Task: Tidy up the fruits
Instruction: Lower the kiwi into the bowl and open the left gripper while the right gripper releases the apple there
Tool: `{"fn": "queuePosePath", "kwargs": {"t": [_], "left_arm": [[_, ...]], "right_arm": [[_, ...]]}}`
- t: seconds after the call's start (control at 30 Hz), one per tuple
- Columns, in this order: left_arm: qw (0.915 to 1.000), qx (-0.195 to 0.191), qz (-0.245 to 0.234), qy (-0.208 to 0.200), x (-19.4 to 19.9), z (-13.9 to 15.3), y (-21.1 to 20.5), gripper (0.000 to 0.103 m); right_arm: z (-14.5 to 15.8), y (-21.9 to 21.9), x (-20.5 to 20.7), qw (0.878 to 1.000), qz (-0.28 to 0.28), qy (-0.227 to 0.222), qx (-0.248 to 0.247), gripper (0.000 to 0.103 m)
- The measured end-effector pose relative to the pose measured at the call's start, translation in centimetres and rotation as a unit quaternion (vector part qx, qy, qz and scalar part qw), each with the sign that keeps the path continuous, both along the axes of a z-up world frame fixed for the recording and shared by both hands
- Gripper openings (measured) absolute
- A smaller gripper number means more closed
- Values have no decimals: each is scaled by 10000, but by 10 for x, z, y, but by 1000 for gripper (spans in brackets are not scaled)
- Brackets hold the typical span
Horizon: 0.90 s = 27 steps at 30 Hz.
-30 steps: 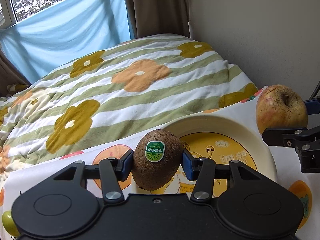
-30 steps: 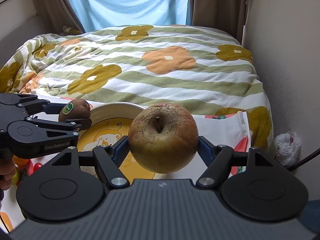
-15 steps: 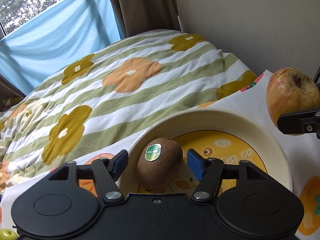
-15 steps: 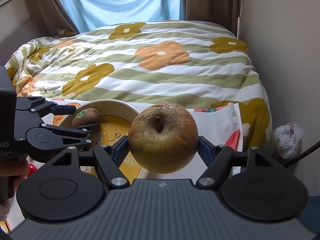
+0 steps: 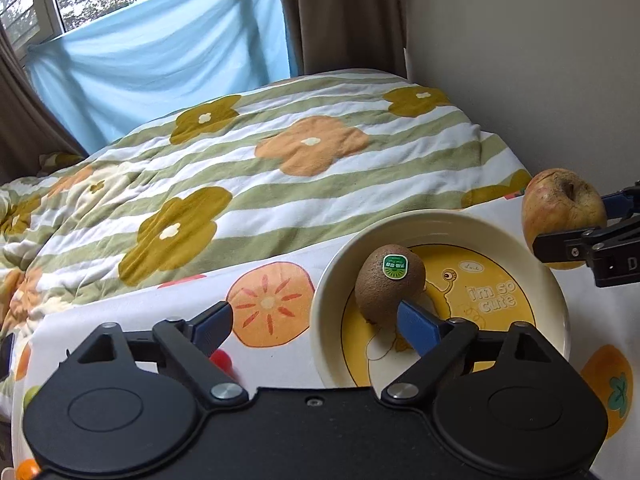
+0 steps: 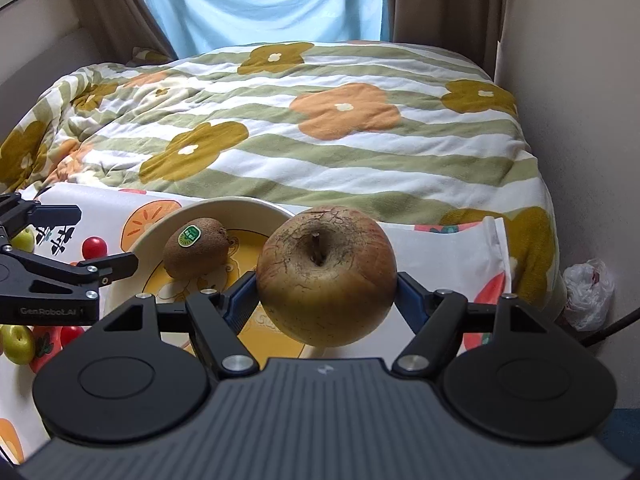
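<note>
A brown kiwi [image 5: 390,283] with a green sticker lies in the cream and yellow plate [image 5: 532,256], at its left side; it also shows in the right wrist view [image 6: 196,247]. My left gripper [image 5: 316,322] is open and empty, drawn back to the left of the kiwi, its right finger [image 5: 416,326] in front of the fruit. My right gripper [image 6: 326,292] is shut on a large russet apple [image 6: 326,276] and holds it above the plate's right rim [image 6: 256,203]. The apple also shows at the right edge of the left wrist view [image 5: 562,212].
The plate sits on a white cloth with orange fruit prints [image 5: 268,304] at the foot of a flowered quilt [image 6: 320,120]. Cherry tomatoes [image 6: 94,247] and small green fruits [image 6: 17,344] lie on the cloth to the left. A wall is close on the right.
My left gripper opened, left the kiwi in the plate and drew back to the left. The right gripper kept holding the apple and moved nearer the plate.
</note>
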<state>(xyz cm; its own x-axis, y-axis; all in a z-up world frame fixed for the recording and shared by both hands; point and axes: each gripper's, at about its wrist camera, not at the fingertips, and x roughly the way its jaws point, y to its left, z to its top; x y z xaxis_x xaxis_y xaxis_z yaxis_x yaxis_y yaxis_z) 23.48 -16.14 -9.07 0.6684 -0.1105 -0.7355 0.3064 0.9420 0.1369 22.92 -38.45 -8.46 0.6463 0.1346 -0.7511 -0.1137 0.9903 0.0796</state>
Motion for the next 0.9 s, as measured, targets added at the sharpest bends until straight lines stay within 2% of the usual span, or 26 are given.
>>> {"fn": "queuePosePath", "kwargs": {"t": [0.23,0.37,0.53,0.77,0.83,0.87,0.9], "left_arm": [[9994,-162,316,41,-15,7,22,92],[9991,-160,378,71,-22,6,28,99],[9991,-124,400,81,-27,6,30,99],[9987,-164,472,98,-32,7,34,99],[9987,-161,483,88,-34,8,34,99],[9987,-155,484,82,-36,9,34,99],[9987,-134,481,69,-38,10,34,100]], "right_arm": [[-13,26,9,9984,556,-97,-89,88],[-26,38,19,9973,729,6,-93,88],[-35,49,20,9943,1016,-47,-312,88],[-39,56,23,9930,1074,-69,-482,88],[-39,58,22,9929,1025,-116,-590,92],[-36,59,18,9923,1010,-265,-669,103],[-31,60,14,9911,971,-435,-803,103]]}}
